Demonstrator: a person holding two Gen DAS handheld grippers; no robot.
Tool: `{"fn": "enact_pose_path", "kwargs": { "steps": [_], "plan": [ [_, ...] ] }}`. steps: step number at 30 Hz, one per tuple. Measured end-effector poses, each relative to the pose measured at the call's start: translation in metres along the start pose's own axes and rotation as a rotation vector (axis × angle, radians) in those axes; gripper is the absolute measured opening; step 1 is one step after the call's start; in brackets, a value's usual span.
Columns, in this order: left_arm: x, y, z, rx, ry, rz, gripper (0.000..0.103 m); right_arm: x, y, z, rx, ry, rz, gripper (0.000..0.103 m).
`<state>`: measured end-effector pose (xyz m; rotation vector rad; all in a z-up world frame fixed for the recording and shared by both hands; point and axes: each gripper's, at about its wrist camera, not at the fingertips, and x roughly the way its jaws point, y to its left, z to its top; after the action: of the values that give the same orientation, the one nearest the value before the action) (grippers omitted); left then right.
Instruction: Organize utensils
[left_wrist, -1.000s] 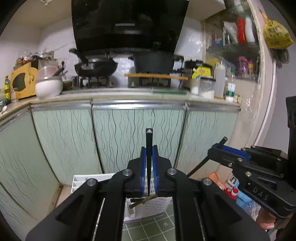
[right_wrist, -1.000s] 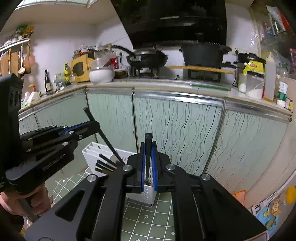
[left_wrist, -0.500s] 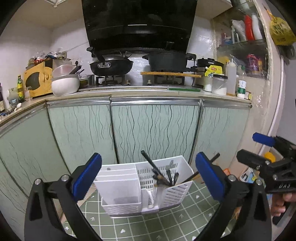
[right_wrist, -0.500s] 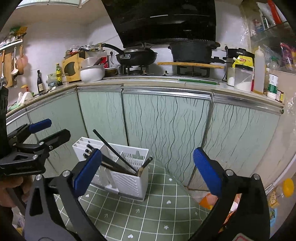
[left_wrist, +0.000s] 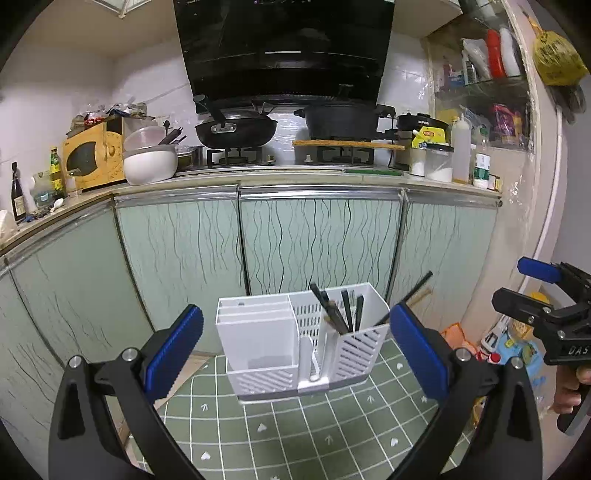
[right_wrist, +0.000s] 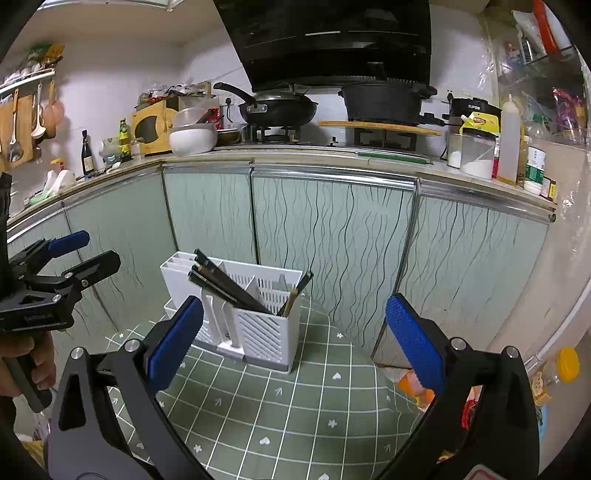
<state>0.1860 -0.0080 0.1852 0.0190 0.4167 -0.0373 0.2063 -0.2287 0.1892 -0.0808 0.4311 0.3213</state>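
Note:
A white slotted utensil holder (left_wrist: 295, 343) stands on a green checked mat (left_wrist: 295, 435); it also shows in the right wrist view (right_wrist: 258, 325). Several dark chopsticks (left_wrist: 340, 310) lean in its right compartment, also seen from the right wrist (right_wrist: 229, 288). My left gripper (left_wrist: 295, 350) is open and empty, in front of the holder. My right gripper (right_wrist: 295, 339) is open and empty, a little back from the holder. The right gripper also shows at the right edge of the left wrist view (left_wrist: 546, 295), and the left gripper at the left edge of the right wrist view (right_wrist: 70, 258).
Pale green cabinet doors (left_wrist: 317, 243) stand right behind the holder. Above them is a counter with a wok (left_wrist: 236, 129), a black pot (left_wrist: 340, 118), a white bowl (left_wrist: 149, 162) and bottles. Toys and packets (left_wrist: 517, 347) lie at the right on the floor.
Both grippers were shut on a dark chopstick each a second ago. They have opened, the chopsticks now stand in the holder, and both grippers have drawn back from it.

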Motion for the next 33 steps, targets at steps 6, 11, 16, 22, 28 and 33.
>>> {"fn": "enact_pose_path", "kwargs": {
  "steps": [6,11,16,22,28,33],
  "plan": [
    [-0.019,-0.004,-0.020,0.020,0.019,0.012,0.098,-0.017,0.009,-0.025,0.000,0.004,0.004,0.095],
    [-0.037,-0.006,-0.039,0.018,0.014,0.020,0.098,-0.030,0.020,-0.046,-0.020,0.004,-0.001,0.095],
    [-0.053,-0.007,-0.061,0.001,0.011,0.018,0.098,-0.043,0.028,-0.065,-0.029,0.008,-0.005,0.095],
    [-0.069,-0.011,-0.085,-0.010,-0.001,0.022,0.098,-0.056,0.031,-0.084,-0.020,0.005,-0.014,0.095],
    [-0.087,-0.008,-0.101,-0.029,-0.018,0.045,0.098,-0.065,0.035,-0.105,-0.029,0.006,-0.042,0.095],
    [-0.098,-0.003,-0.112,-0.043,-0.034,0.076,0.098,-0.072,0.041,-0.121,-0.045,0.004,-0.051,0.095]
  ]
}}
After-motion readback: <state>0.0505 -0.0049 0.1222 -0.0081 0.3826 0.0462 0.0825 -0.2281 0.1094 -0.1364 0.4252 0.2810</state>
